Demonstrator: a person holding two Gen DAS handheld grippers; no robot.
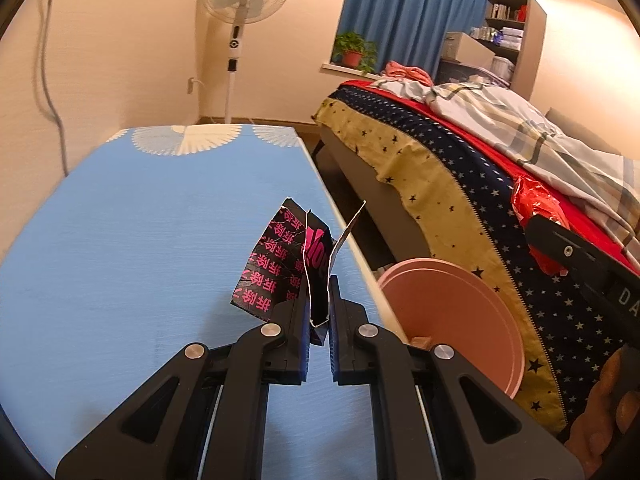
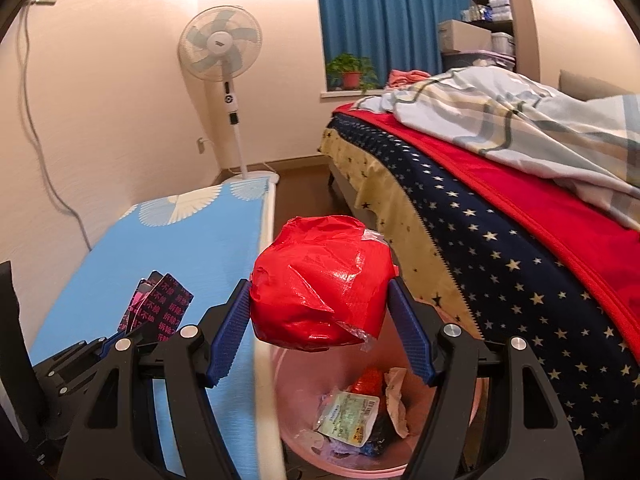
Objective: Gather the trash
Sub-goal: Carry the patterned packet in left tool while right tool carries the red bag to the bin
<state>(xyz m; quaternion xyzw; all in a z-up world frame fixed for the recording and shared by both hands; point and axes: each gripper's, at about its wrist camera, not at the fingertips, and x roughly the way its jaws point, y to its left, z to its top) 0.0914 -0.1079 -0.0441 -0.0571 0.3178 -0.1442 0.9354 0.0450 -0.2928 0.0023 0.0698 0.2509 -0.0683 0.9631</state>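
My left gripper (image 1: 319,300) is shut on a black wrapper with pink characters (image 1: 280,264) and holds it above the blue table (image 1: 120,240); this wrapper (image 2: 162,304) also shows at the left of the right wrist view. My right gripper (image 2: 320,304) is shut on a crumpled red plastic wrapper (image 2: 320,280) and holds it over the pink bin (image 2: 296,412). The bin has several pieces of trash in it, among them a white labelled packet (image 2: 348,416). In the left wrist view the bin (image 1: 460,320) stands between table and bed, and the red wrapper (image 1: 538,212) shows at the right.
A bed (image 2: 500,220) with a starred cover and a pale quilt lies on the right. A standing fan (image 2: 228,80) is in the far corner. A potted plant (image 2: 352,72) sits on the windowsill by blue curtains (image 2: 384,20). Shelves (image 2: 488,12) are behind.
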